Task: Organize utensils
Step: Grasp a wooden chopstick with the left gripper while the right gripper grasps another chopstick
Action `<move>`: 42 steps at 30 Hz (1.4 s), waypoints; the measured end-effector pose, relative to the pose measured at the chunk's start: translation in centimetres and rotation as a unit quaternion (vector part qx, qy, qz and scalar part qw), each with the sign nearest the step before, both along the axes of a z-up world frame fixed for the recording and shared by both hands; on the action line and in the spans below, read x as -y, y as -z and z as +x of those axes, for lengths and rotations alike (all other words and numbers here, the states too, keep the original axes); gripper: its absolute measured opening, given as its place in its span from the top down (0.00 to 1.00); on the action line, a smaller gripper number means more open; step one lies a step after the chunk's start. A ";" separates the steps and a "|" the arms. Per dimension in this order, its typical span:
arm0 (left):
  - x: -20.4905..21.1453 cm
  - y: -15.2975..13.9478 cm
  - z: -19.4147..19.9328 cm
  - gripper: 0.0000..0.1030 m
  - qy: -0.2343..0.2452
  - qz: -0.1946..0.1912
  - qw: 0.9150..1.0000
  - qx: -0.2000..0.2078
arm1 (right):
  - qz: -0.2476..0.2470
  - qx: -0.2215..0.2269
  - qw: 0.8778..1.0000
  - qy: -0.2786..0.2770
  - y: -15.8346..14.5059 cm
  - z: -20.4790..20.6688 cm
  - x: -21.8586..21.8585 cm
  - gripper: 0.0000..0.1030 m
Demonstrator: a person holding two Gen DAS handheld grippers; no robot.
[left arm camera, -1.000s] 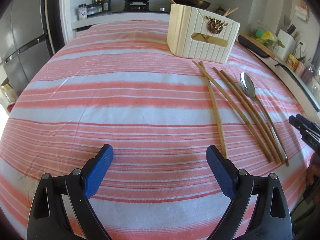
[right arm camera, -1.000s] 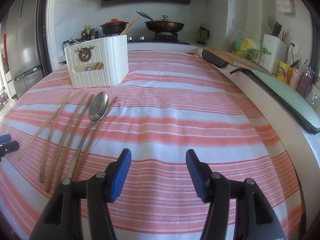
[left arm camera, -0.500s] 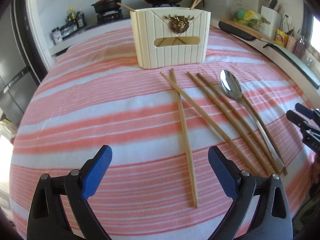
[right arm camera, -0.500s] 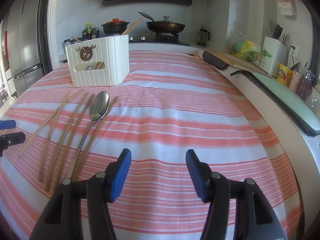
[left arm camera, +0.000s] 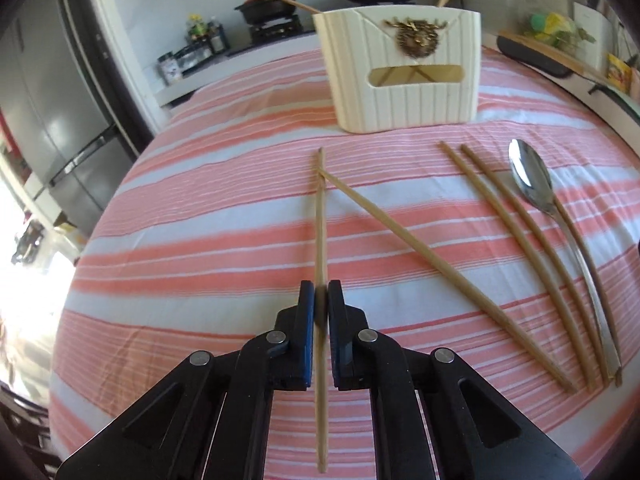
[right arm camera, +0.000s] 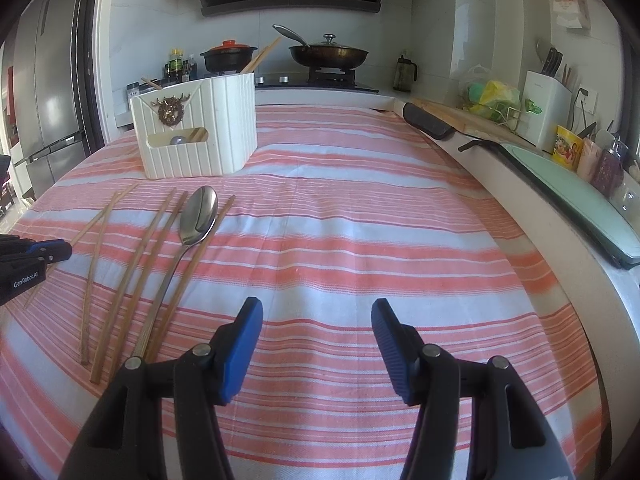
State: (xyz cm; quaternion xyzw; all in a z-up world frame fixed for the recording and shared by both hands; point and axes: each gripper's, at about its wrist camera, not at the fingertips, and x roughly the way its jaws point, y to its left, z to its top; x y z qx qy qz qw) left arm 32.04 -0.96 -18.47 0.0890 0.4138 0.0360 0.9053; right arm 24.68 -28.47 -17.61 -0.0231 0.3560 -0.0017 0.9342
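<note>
While clamped between the blue pads of the left gripper (left arm camera: 321,300), leftmost chopstick (left arm camera: 320,232) running straight away from the camera toward the far edge of the tablecloth (left arm camera: 200,208), far tip crossing over the tip of a second chopstick (left arm camera: 420,256). Second chopstick lying flat, slanting toward the near right corner. Jaws pressed together on the wooden shaft, near end of the stick projecting back below the pads.

Further right in the left wrist view: pair of chopsticks (left arm camera: 516,240) side by side, then a metal spoon (left arm camera: 532,178) bowl-up with one more chopstick (left arm camera: 588,272) close against its handle, all flat on the striped cloth, well apart from the held stick.

Cream ribbed utensil holder (left arm camera: 404,68) upright near the far edge, gold stag emblem (left arm camera: 416,36) on its front, chopsticks visible through the slot and protruding from the top.

Right gripper (right arm camera: 316,344) held above bare cloth near the front edge, blue pads spread apart, nothing between them; spoon and loose chopsticks to its left. Stove with pan (right arm camera: 328,54) and pot (right arm camera: 228,54) beyond the far edge.
</note>
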 end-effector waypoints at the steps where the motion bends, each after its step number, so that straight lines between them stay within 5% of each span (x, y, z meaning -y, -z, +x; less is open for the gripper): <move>1: -0.7 0.0 -0.2 0.95 -0.009 -0.002 1.000 0.001 | 0.000 0.000 1.000 0.000 0.0 0.0 0.0 0.44; 8: -6.1 0.1 -0.7 0.95 -0.058 -0.046 0.997 -0.007 | 0.003 -0.007 1.000 -0.001 0.1 0.1 0.1 0.44; 13: -7.6 0.6 -1.5 0.95 -0.050 -0.088 0.995 -0.015 | 0.017 -0.026 1.000 -0.008 0.3 0.7 0.2 0.44; 19: -7.1 0.6 -2.5 0.95 -0.026 -0.109 0.994 -0.009 | 0.130 -0.058 0.989 -0.039 -1.0 1.6 -1.6 0.44; 26: -7.4 0.7 -3.1 0.94 -0.018 -0.120 0.993 -0.006 | 0.076 -0.108 0.988 -0.078 -0.2 4.1 -6.6 0.79; 32: -7.0 0.7 -3.4 0.94 -0.014 -0.111 0.994 -0.001 | 0.065 -0.133 0.986 -0.078 1.0 4.5 -6.9 0.84; 34: -6.8 0.7 -3.3 0.94 -0.013 -0.104 0.994 -0.001 | 0.045 -0.134 0.987 -0.070 1.1 4.8 -7.0 0.93; 42: -7.1 0.6 -3.4 0.94 -0.015 -0.116 0.993 -0.004 | 0.017 -0.131 0.991 -0.013 0.7 3.1 -3.9 0.94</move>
